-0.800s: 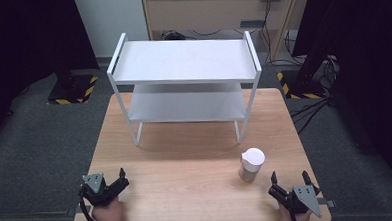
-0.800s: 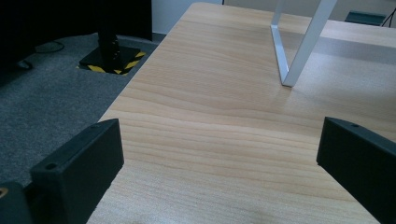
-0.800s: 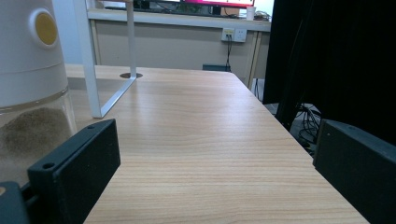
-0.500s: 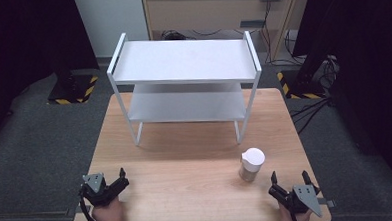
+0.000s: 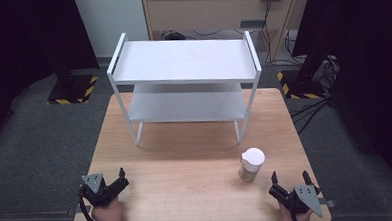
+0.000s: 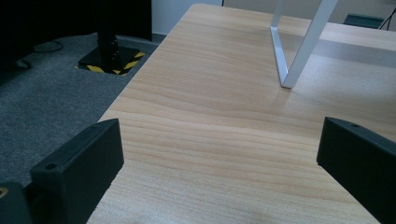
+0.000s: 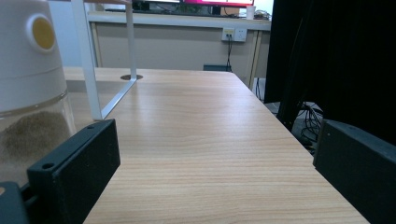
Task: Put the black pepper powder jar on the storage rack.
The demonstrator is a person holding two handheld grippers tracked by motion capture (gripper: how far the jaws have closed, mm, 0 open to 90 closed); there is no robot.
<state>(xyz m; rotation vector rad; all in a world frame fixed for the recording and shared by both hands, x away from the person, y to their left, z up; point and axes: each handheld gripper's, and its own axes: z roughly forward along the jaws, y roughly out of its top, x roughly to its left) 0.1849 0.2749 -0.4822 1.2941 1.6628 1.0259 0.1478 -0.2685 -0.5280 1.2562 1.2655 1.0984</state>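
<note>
One jar (image 5: 252,164), one two-tier rack (image 5: 185,86); left tongs (image 5: 122,177) and right tongs (image 5: 290,179) gape wide, empty.

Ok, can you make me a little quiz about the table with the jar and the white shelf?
1. True or false: the jar stands on the shelf rack.
2. Which gripper is nearer the jar: A left, B right?
3. Fill in: the jar's lid is ____.

Key: 1 false, it stands on the table; 2 B; 3 white.
</note>
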